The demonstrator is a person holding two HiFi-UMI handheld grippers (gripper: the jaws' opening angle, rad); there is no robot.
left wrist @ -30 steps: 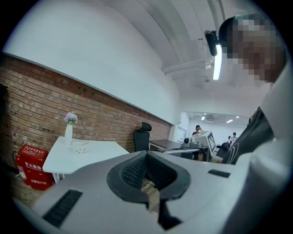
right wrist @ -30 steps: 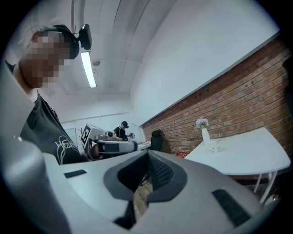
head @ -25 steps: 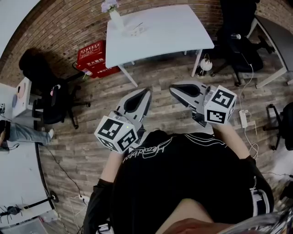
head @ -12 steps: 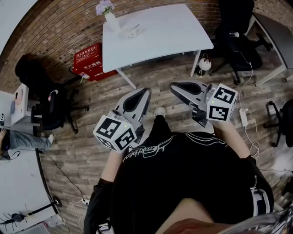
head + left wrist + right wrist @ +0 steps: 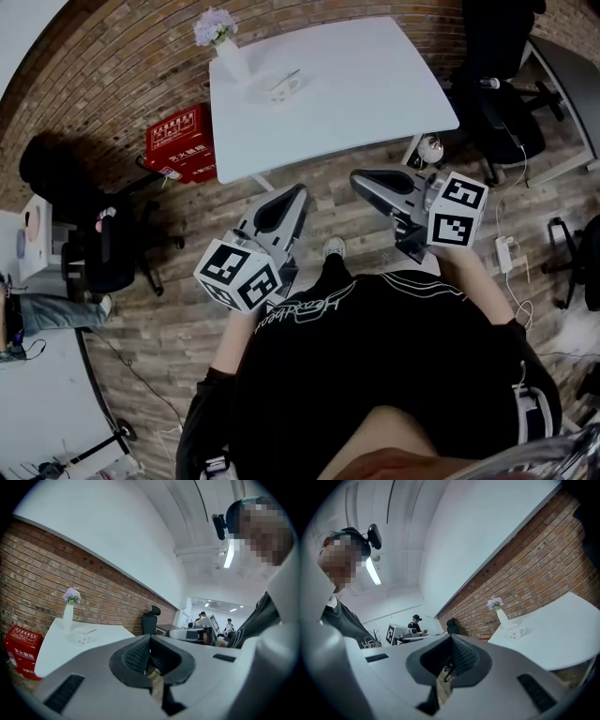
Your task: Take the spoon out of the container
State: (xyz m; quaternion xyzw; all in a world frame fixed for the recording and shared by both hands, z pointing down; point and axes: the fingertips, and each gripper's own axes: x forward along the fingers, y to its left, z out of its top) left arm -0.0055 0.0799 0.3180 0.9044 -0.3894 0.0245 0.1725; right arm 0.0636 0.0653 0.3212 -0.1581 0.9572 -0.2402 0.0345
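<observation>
At upper centre of the head view, a white container (image 5: 279, 90) stands on a white counter (image 5: 361, 80), a spoon (image 5: 288, 77) leaning out over its rim, just beside a vase (image 5: 232, 62) of pale flowers. A person stands well apart from it on the wooden floor. The left gripper (image 5: 298, 191) and the right gripper (image 5: 357, 178) are held out at mid-frame, each with its jaws pressed together on nothing.

The spoon looks thin, stiff and light, probably smooth enough to slip. The bare handle end above the rim seems the best place to pinch it. The small container may slide or tip if the spoon drags on its wall, so steadying it with the other gripper could help.

It sits near the counter's upper-left corner, so edges and the tall vase crowd that side. The wide bare top to the right offers room for setting the spoon down. A red box (image 5: 178, 142) sits below the counter's left edge.
</observation>
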